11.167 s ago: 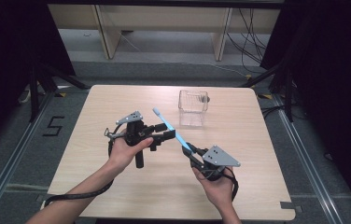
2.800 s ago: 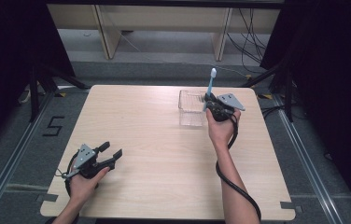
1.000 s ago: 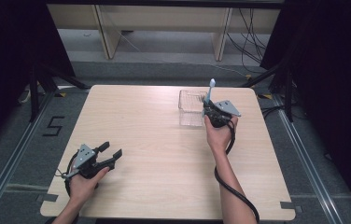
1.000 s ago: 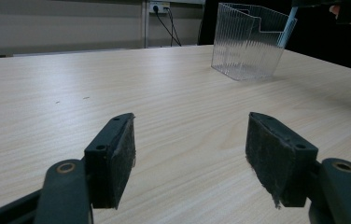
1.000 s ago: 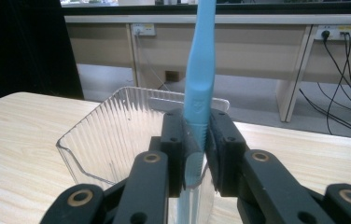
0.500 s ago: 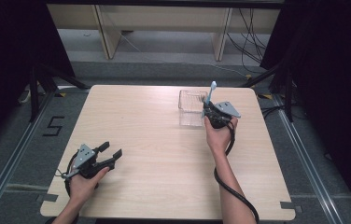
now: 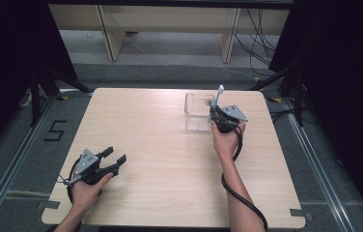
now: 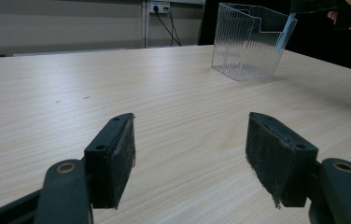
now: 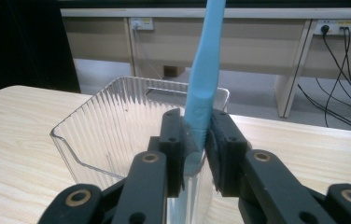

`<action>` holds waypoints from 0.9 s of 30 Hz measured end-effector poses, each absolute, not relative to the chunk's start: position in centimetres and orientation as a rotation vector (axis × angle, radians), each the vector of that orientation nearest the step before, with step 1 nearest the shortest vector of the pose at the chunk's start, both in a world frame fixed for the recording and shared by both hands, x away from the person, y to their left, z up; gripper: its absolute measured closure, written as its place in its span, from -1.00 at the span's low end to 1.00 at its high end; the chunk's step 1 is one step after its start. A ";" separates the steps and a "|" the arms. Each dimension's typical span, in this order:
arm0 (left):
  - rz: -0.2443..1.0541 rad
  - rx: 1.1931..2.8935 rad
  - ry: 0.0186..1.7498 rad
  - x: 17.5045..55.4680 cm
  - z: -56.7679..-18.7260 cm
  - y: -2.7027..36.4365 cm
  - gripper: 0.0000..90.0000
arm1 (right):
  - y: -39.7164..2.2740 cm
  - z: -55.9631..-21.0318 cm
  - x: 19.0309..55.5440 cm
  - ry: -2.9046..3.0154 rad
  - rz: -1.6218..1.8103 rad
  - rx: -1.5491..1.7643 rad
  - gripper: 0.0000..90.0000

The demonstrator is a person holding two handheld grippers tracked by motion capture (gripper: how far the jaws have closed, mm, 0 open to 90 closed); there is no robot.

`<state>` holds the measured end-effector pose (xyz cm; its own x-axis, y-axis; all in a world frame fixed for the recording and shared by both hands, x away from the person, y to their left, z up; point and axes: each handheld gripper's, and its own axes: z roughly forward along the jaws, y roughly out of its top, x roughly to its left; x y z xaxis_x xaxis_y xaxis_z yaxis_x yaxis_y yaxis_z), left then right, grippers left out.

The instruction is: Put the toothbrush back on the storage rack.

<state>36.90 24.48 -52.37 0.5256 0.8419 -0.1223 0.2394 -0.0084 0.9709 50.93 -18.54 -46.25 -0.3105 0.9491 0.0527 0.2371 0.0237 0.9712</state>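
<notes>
My right tool (image 9: 197, 140) pinches a light blue toothbrush (image 9: 204, 79) by its handle, the two black pads pressed against it from either side. The toothbrush stands nearly upright, its upper end rising above the tool and its lower end reaching down inside a clear ribbed plastic bin (image 9: 117, 126). In the high view, the right tool (image 7: 216, 115) sits over the near right edge of the bin (image 7: 196, 104), which rests on the far right part of the wooden counter (image 7: 170, 145), and the toothbrush (image 7: 217, 96) sticks up from it with its pale tip on top.

My left tool (image 7: 113, 158) rests low at the near left corner of the counter, well apart from the bin. Its jaws are spread wide with nothing between them; the left gripper view looks across bare wood between the two pads (image 8: 113, 158) toward the bin (image 8: 248, 42) and the slanting toothbrush (image 8: 285, 32) at its rim.
</notes>
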 end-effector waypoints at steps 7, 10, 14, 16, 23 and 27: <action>0.617 1.547 0.962 36.9 -52.4 24.5 -0.28 | -18.6 -46.4 51.0 1.629 1.324 1.226 0.70; 0.618 1.544 0.962 36.9 -52.4 24.5 -0.28 | -18.6 -46.4 51.0 1.634 1.321 1.227 0.69; 0.616 1.545 0.961 36.9 -52.4 24.5 -0.28 | -18.7 -46.3 51.0 1.637 1.306 1.210 0.63; 0.616 1.546 0.961 36.9 -52.4 24.5 -0.28 | -18.7 -46.3 51.0 1.635 1.305 1.222 0.57; 0.617 1.545 0.962 36.9 -52.4 24.5 -0.28 | -18.8 -46.5 51.0 1.633 1.302 1.245 0.40; 0.617 1.546 0.961 36.9 -52.4 24.5 -0.28 | -18.7 -46.5 50.9 1.619 1.322 1.291 0.34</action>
